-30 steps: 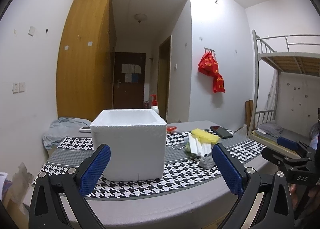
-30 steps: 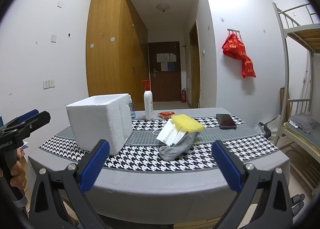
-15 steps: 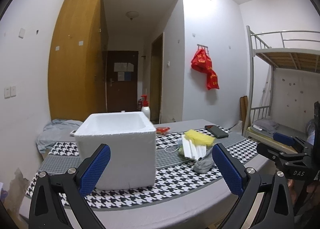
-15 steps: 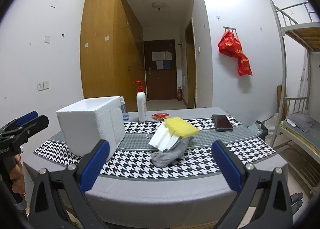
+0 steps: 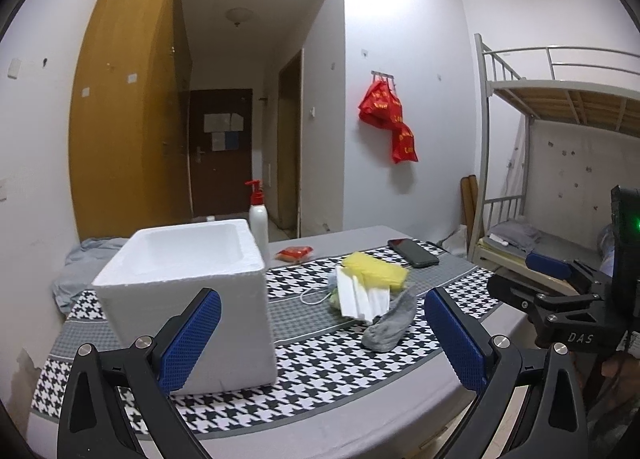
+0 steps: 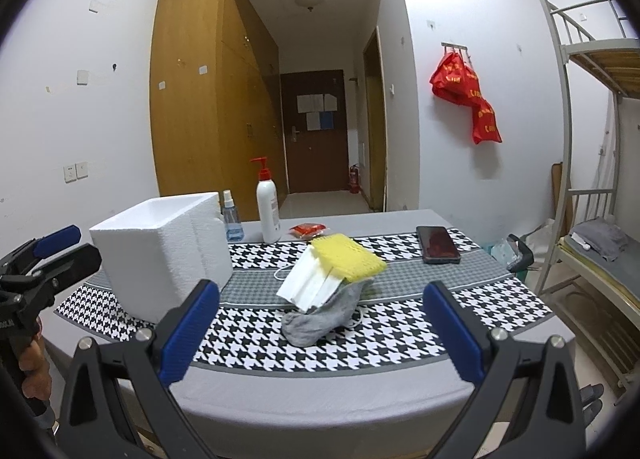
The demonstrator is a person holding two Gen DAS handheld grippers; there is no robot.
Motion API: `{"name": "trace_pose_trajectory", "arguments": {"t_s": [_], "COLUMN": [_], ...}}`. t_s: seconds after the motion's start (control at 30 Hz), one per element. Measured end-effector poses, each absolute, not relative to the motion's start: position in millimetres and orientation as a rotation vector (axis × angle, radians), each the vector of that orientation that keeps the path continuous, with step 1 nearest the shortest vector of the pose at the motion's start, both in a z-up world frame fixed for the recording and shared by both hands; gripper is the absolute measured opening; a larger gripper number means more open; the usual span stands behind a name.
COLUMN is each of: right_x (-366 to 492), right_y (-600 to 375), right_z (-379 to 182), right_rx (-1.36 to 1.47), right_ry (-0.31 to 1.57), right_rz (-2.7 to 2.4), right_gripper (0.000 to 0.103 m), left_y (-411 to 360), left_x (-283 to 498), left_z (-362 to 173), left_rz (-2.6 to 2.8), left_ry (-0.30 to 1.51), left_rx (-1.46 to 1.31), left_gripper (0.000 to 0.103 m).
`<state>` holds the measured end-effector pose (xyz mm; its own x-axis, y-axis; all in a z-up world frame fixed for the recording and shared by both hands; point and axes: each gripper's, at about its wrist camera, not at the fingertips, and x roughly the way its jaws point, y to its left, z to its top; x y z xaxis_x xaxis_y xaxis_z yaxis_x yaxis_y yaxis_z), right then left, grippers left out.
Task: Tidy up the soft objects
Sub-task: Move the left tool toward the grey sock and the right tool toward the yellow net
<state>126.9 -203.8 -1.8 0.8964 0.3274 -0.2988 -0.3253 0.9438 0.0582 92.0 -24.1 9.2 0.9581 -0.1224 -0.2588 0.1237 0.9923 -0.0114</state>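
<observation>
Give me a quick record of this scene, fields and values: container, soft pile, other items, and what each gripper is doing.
container: white foam box, open top, on the houndstooth table runner
soft pile: yellow sponge on white face masks on grey sock, right of the box
other items: pump bottle, spray bottle, red packet, phone
left gripper: open, holding nothing
right gripper: open, holding nothing, facing the pile

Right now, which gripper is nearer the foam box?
Left. The left gripper hangs just before the foam box; the right gripper faces the grey sock, box off to its left.
</observation>
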Motion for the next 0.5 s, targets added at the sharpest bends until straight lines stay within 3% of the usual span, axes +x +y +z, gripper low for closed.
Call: {"name": "trace_pose_trajectory", "arguments": {"t_s": [0.5], "right_x": [168], "right_y": [-208], "right_z": [-8], "right_rx": [-0.021], "right_ry": [0.371], "right_rz": [0.335], "right_gripper": [0.103], "left_y": [-39], "left_x": [135], "left_z": [-5], "left_rz": [-0.184], "left_ry": [0.341], "left_rx": [0.022], "left_gripper": [0.102]}}
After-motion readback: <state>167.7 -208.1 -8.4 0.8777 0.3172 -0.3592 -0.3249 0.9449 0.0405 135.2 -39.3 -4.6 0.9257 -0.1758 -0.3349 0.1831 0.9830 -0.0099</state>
